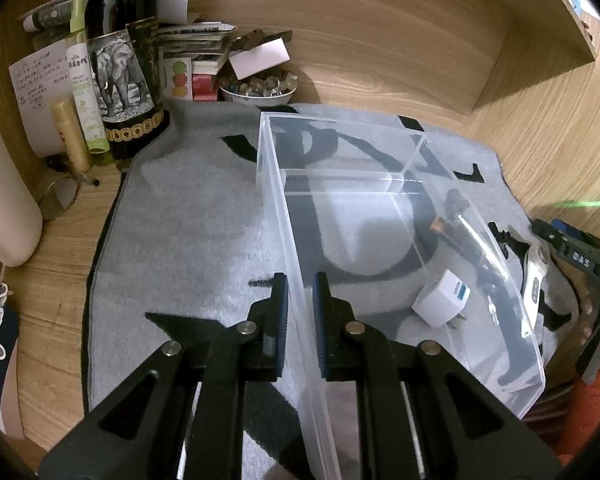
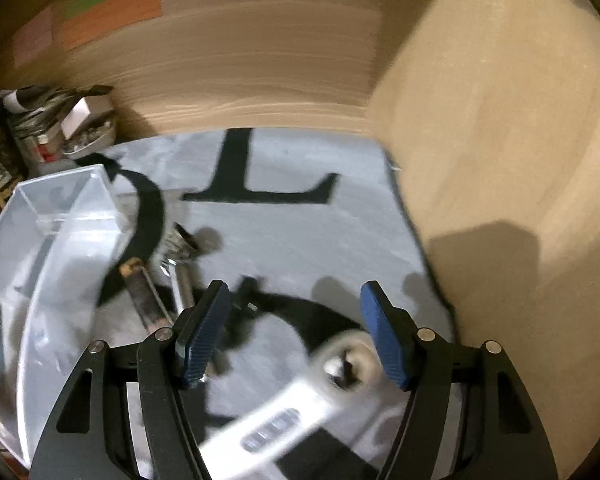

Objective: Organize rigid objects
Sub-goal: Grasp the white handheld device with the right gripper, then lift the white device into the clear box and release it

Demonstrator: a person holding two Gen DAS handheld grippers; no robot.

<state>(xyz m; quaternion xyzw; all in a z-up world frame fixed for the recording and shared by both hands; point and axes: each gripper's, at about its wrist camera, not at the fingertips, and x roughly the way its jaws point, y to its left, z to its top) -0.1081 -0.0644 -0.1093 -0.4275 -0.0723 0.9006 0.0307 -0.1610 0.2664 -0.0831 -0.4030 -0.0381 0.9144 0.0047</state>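
A clear plastic box (image 1: 342, 136) stands on a grey mat (image 1: 188, 216) with black letters. My left gripper (image 1: 300, 292) is shut on the box's near left wall. A white USB charger (image 1: 442, 298) lies inside the box. The box also shows at the left of the right wrist view (image 2: 60, 216). My right gripper (image 2: 294, 300) is open above the mat (image 2: 284, 232). A white remote-like device (image 2: 300, 404) lies blurred under its jaws. A brown cylindrical item (image 2: 144, 300), a metal piece (image 2: 182, 280) and a dark small object (image 2: 184, 240) lie on the mat beside the box.
A dark bottle with an elephant label (image 1: 122, 68), tubes, papers and a bowl of small items (image 1: 258, 90) crowd the desk's back left. A white container (image 1: 4, 200) stands at the left. Wooden walls (image 2: 500, 160) close the back and right.
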